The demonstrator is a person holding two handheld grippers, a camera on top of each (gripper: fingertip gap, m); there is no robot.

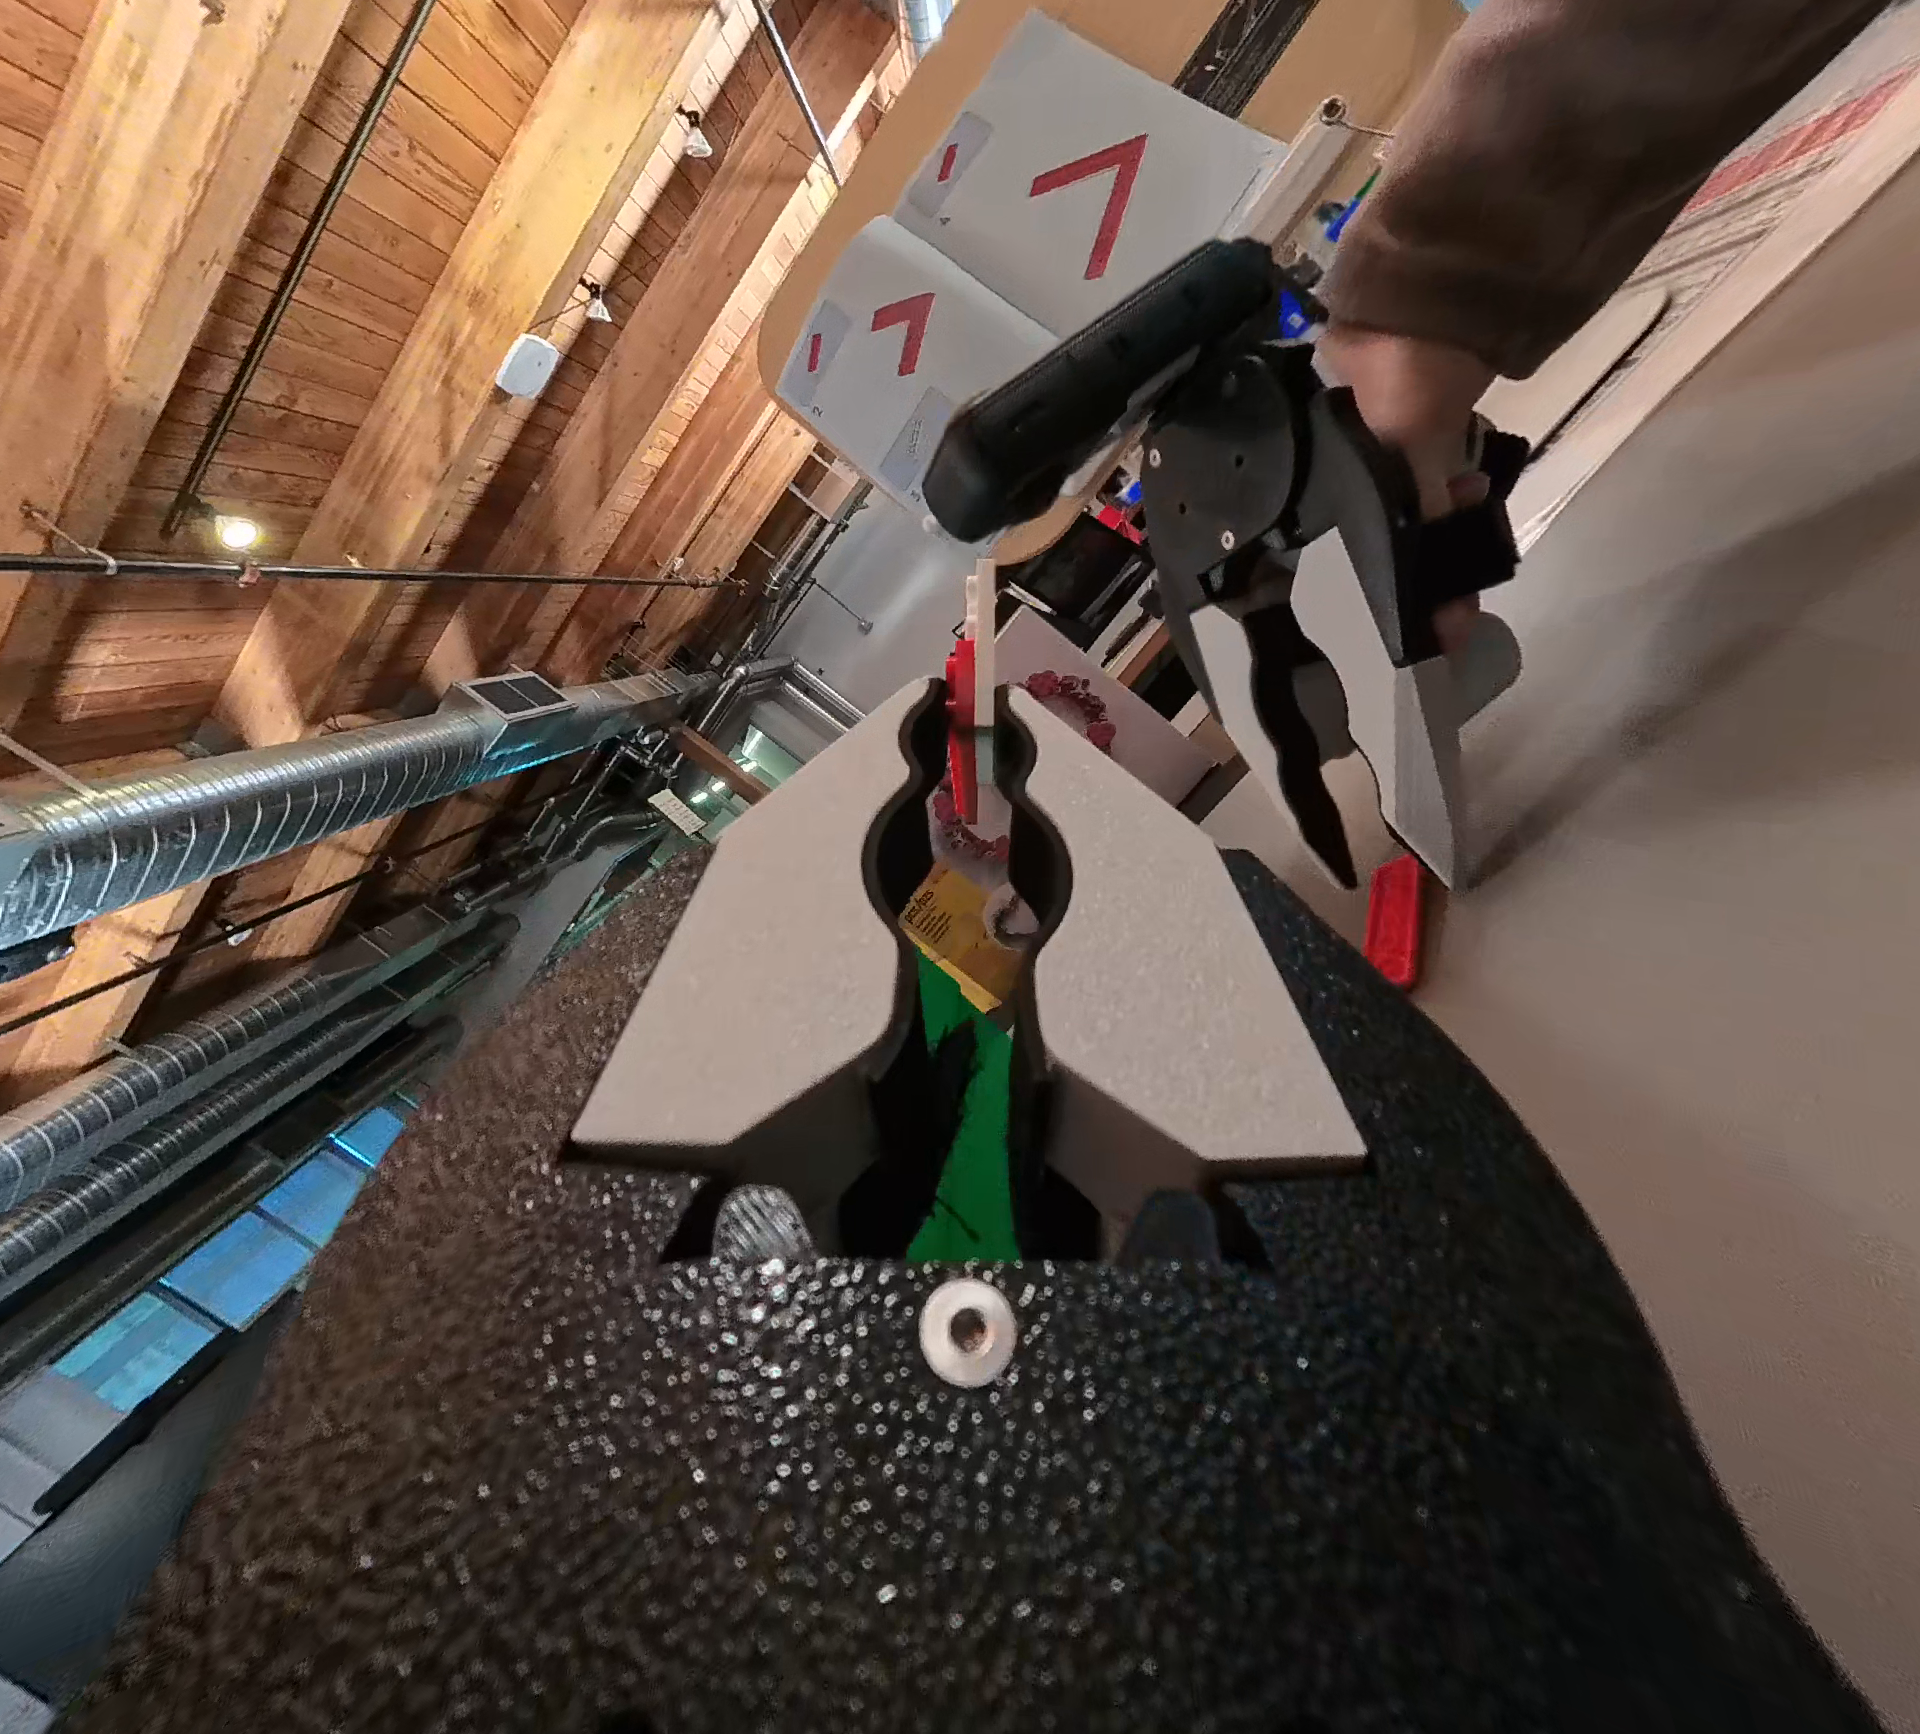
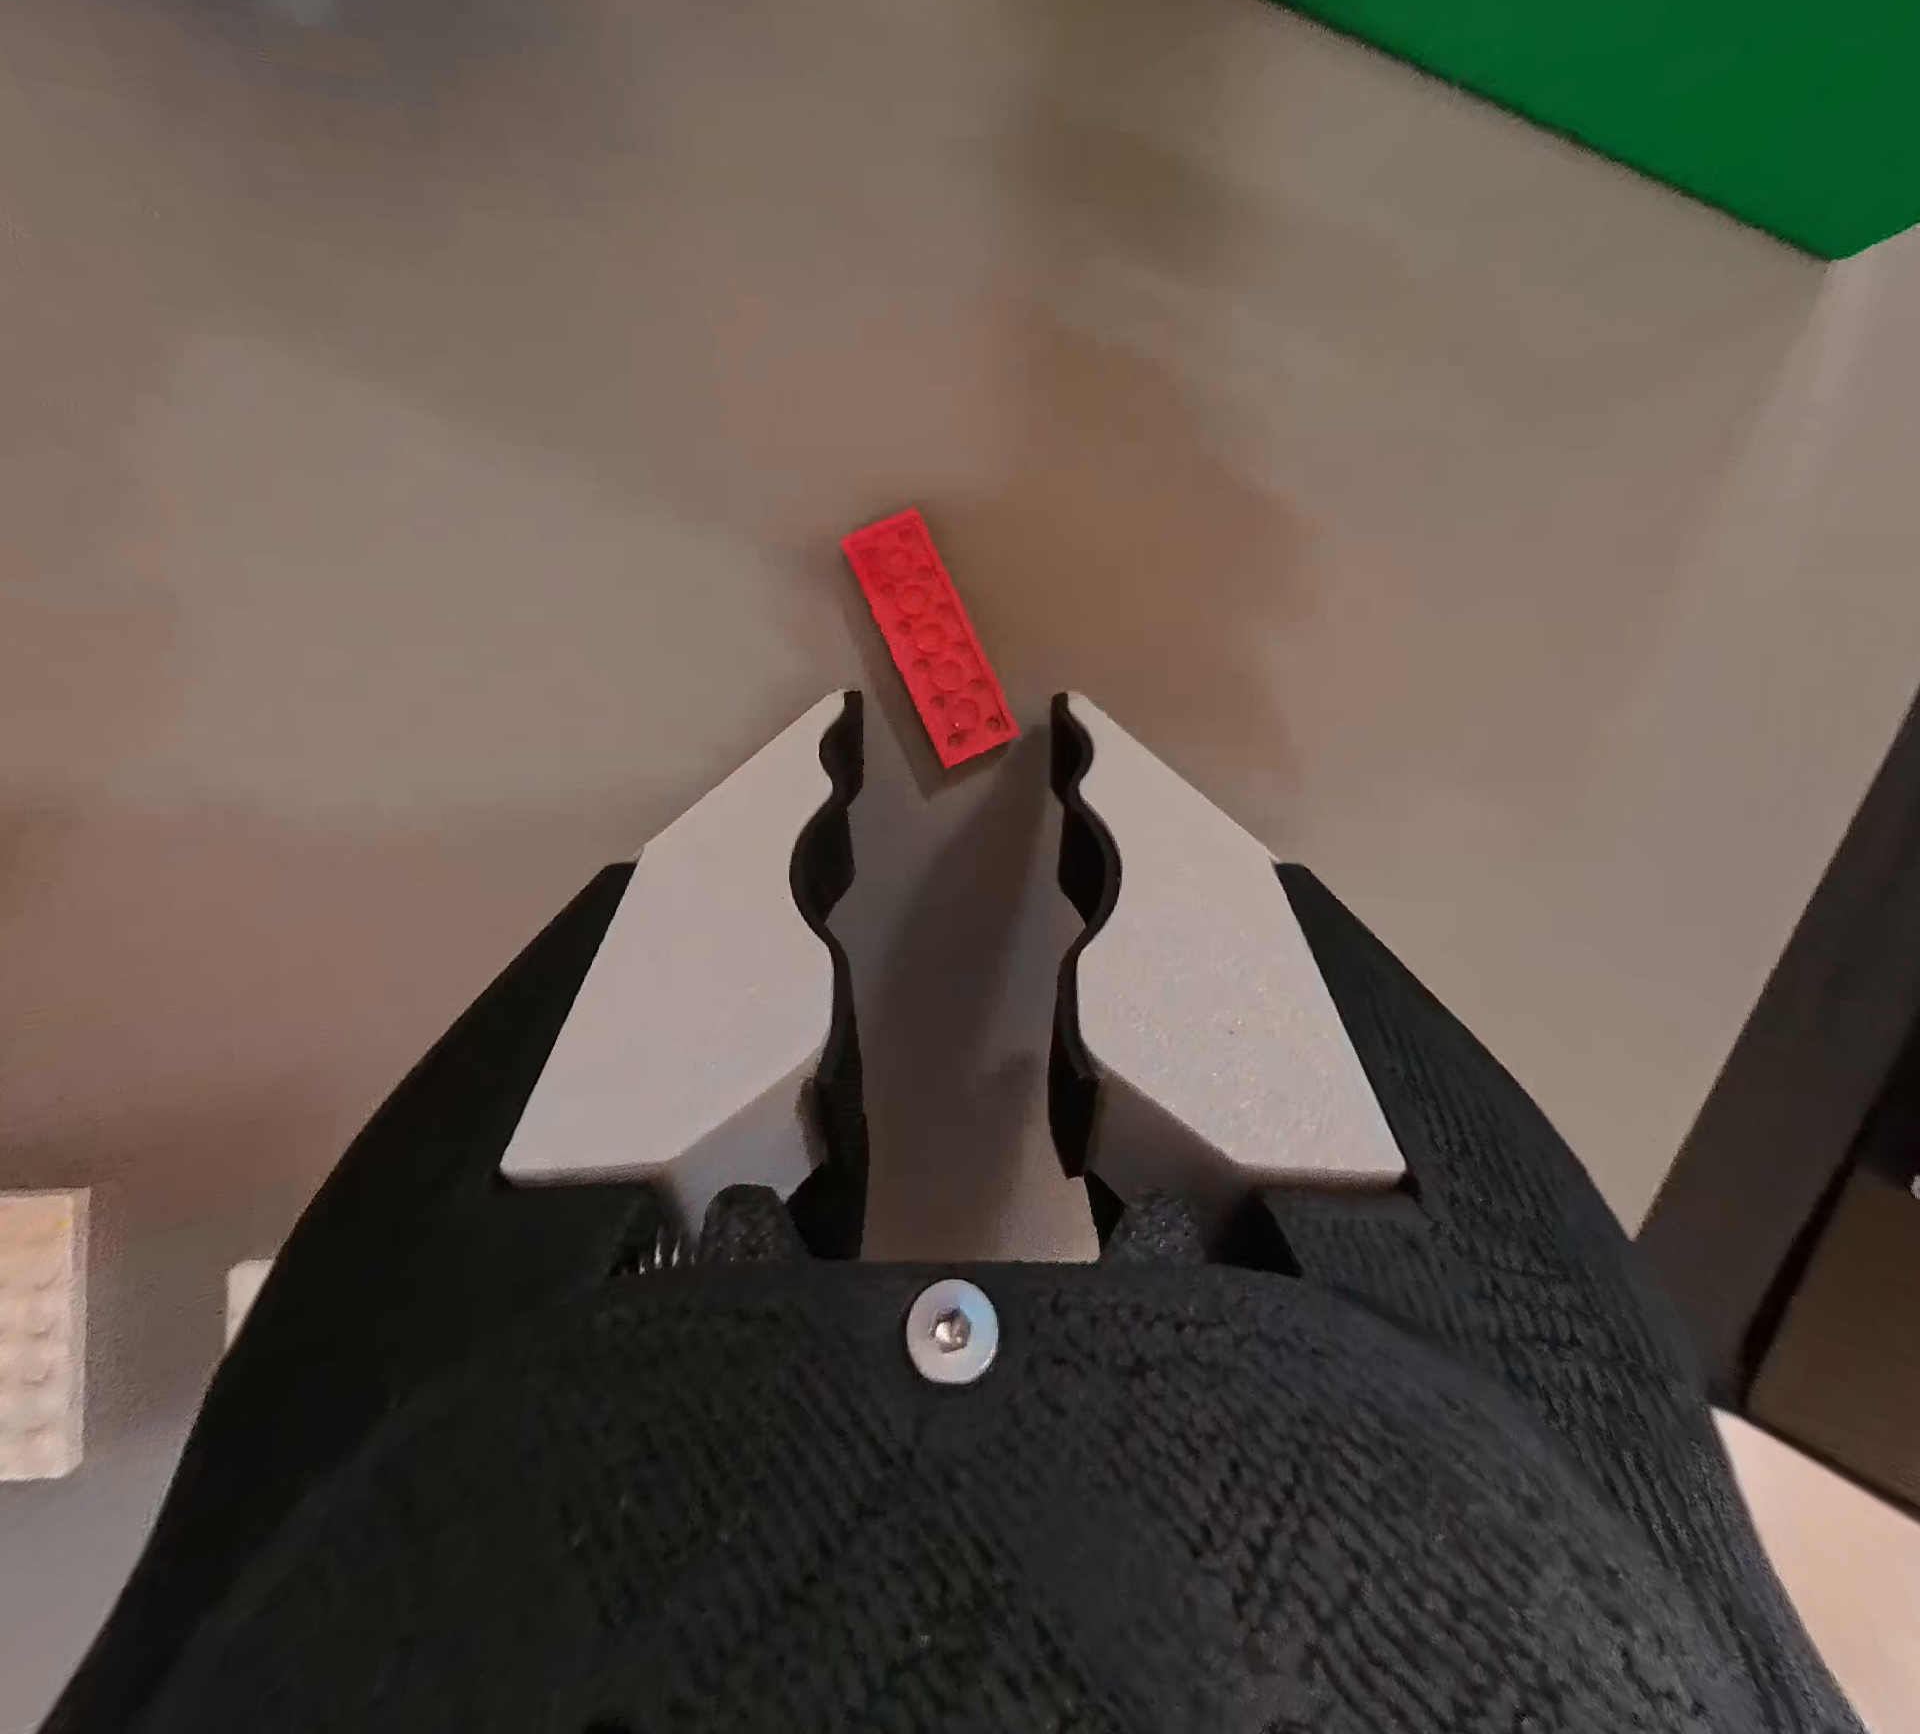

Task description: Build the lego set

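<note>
The left gripper (image 1: 971, 728) pinches a red-and-white plate stack (image 1: 968, 728). The right gripper (image 2: 956, 728), jaws apart, hovers at the near end of a loose red plate (image 2: 928, 637) lying flat, apparently underside-up, on the table (image 2: 416, 437); the skewed plate could skid sideways.

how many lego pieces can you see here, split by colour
red: 2 (loose red plate lying on the table, studs down; red plate in the stack held by the left gripper)
white: 2 (white plate in that same stack; white plate at the right wrist view's left edge)
total: 4
</note>
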